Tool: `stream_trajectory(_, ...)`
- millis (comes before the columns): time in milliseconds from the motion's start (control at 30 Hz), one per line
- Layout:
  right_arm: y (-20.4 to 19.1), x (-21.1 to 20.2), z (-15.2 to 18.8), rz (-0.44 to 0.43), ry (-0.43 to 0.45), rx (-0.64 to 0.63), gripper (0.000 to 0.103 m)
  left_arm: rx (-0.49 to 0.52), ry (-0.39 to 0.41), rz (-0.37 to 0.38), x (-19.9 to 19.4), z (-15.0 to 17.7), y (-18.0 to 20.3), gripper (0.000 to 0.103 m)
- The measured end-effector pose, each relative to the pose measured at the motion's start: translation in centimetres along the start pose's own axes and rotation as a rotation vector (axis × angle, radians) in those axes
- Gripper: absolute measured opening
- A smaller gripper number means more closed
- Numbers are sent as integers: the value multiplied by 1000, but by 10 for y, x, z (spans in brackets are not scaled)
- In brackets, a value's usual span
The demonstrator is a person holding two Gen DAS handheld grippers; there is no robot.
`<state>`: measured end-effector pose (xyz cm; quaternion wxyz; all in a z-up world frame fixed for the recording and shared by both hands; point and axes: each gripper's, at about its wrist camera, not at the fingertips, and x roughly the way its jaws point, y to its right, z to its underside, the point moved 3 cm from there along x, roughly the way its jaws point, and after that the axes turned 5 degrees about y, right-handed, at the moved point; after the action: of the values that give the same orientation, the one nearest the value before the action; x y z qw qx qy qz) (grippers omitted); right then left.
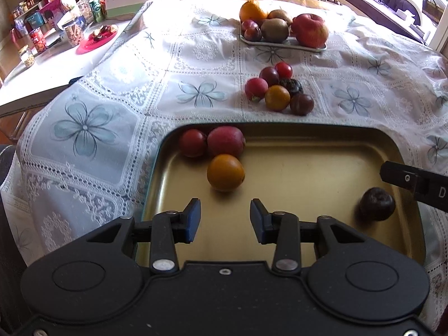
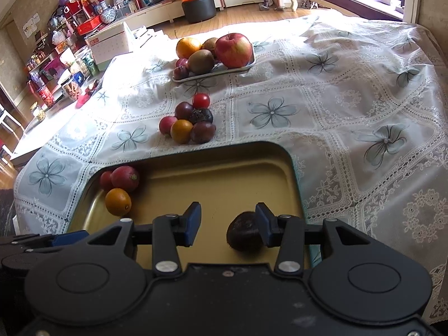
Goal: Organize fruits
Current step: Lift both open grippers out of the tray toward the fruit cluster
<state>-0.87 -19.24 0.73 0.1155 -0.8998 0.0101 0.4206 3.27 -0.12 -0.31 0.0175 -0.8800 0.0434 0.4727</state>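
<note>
Gold-coloured metal, the tray [image 1: 322,151] sits nearest you on the lace-covered counter [image 1: 196,64], and sorting is partway done: at its far left corner lie two red fruits [image 1: 210,141] and an orange one [image 1: 225,172]. Your left gripper [image 1: 225,217] hovers over the tray floor, jaws apart and empty. To the right, the dark fruit [image 2: 245,235] lies on the tray between the parted jaws of your right gripper [image 2: 228,219], close against the right pad; whether it touches is unclear. It looks released, so next reach for the loose pile [image 2: 188,121] beyond the tray. What kind of fruit the dark one is cannot be told; the gripper body hides the tray's near edge.
</note>
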Motion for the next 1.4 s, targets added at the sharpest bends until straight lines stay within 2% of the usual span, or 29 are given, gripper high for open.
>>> stream_trajectory(267,2,7,-27,10,20,5,45,7,11,-14,15,-26,-15,48)
stream_trajectory(567,1,43,-53,7,-35,15,45,18,4,-13,41,-62,-21,48)
stream_trajectory(867,-10,89,-86,-32,-96,37,46,11,-51,-14,76,-93,-27,48)
stream_trajectory(1233,-37,144,-92,-21,-168,-12,48,-1,-80,-23,94,-104,-34,48)
stream_trajectory(1400,-46,163,-87,20,-192,-46,48,7,-87,-22,97,-105,-35,48)
